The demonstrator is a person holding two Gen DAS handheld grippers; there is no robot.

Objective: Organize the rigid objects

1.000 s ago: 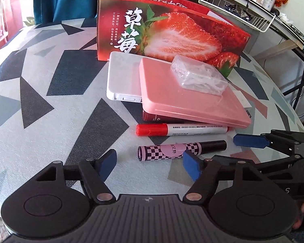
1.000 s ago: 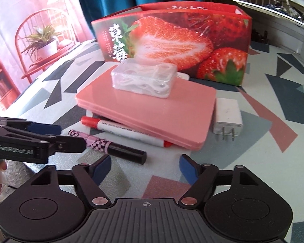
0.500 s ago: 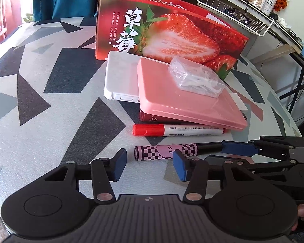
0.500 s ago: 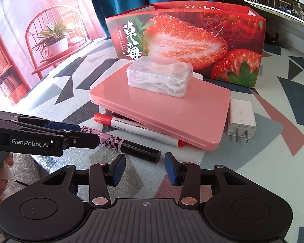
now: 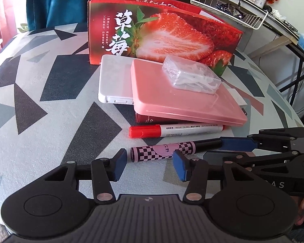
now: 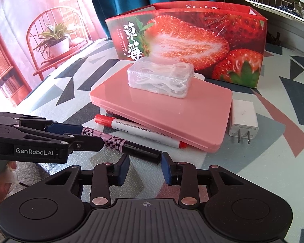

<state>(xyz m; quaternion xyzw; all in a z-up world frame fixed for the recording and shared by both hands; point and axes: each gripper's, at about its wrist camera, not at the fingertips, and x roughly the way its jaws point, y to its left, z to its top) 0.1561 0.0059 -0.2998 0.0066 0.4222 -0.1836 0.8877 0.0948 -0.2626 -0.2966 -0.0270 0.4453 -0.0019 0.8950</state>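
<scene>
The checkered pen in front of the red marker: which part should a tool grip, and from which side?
Grip the checkered pen on its patterned barrel, coming from above with the fingers across its narrow width. It lies flat on the table, lengthwise beside the red marker, so an end-on approach looks awkward. Both the left tool and the right tool are open near it.

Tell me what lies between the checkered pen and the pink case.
The red-capped white marker lies between the checkered pen and the pink case, clearest in the left wrist view.

a: bright daylight, both views; soft glare on the pink case point(image 5: 172, 93) and glossy box point(image 6: 192, 40).

b: shadows short and faint. fisheye bends the edges, corners go dark, far shelf point(image 5: 229, 4) slightly soft.
</scene>
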